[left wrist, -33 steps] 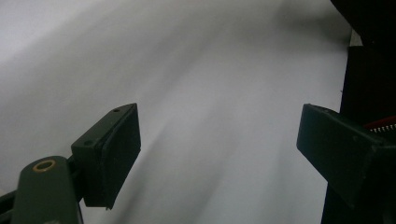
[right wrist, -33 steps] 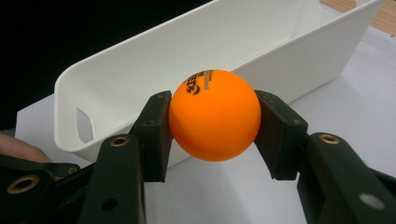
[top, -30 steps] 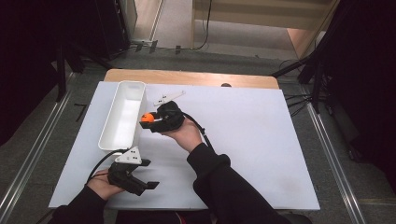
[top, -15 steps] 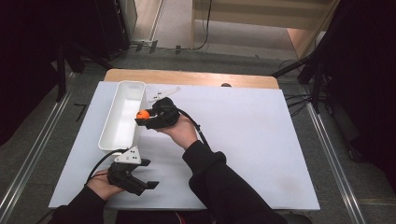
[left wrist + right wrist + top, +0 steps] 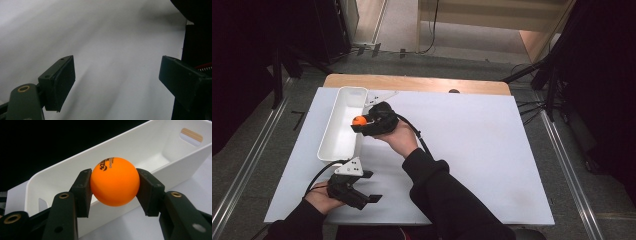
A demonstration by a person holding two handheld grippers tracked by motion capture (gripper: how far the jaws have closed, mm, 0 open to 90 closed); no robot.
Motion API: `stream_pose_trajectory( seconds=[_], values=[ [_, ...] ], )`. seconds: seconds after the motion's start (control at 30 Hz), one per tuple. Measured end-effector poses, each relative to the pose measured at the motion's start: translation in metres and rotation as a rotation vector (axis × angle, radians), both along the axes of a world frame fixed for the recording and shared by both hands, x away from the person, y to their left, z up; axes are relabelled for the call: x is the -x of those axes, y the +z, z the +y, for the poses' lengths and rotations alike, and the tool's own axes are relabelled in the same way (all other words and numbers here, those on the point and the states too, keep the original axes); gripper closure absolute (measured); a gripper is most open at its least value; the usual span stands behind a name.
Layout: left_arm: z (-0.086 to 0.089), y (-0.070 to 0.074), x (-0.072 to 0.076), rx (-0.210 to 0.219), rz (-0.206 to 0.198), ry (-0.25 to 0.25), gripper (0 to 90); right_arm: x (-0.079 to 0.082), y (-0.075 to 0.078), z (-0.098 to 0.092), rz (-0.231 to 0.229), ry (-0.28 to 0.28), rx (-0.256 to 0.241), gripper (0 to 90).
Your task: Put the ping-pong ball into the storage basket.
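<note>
Right gripper view: my right gripper (image 5: 113, 182) clamps the glossy orange ping-pong ball (image 5: 114, 180) over the long white plastic bin's (image 5: 160, 147) rim — left gripper (image 5: 117, 82) spread wide, empty.

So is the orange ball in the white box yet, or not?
Not yet. Picking up is done: the right gripper is shut on the ball. In hand: the ball sits at the near wall of the box, above its rim. Left to do: let it go inside. The left gripper rests open on the table.
</note>
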State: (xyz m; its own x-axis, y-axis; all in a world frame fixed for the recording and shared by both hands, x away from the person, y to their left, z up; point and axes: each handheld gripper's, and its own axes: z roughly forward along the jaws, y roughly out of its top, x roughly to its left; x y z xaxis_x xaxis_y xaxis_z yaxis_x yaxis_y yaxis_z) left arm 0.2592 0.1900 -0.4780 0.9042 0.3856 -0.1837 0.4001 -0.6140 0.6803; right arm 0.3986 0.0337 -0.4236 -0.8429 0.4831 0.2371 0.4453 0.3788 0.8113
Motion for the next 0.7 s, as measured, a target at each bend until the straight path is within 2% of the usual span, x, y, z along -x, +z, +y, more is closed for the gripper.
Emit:
stream_pose_trajectory(
  seconds=[0.2, 0.57, 0.7],
  values=[
    [0.000, 0.000, 0.000, -0.001, 0.000, -0.001, 13.9, -0.004, 0.000, 0.007, 0.007, 0.002, 0.012, 48.8],
    [0.000, 0.000, 0.001, -0.002, 0.001, -0.001, 13.9, -0.006, 0.001, 0.020, -0.009, 0.012, 0.006, 48.8],
    [0.000, 0.000, 0.001, -0.008, 0.000, -0.002, 13.9, -0.008, 0.000, 0.024, 0.001, 0.006, 0.002, 48.8]
  ],
)
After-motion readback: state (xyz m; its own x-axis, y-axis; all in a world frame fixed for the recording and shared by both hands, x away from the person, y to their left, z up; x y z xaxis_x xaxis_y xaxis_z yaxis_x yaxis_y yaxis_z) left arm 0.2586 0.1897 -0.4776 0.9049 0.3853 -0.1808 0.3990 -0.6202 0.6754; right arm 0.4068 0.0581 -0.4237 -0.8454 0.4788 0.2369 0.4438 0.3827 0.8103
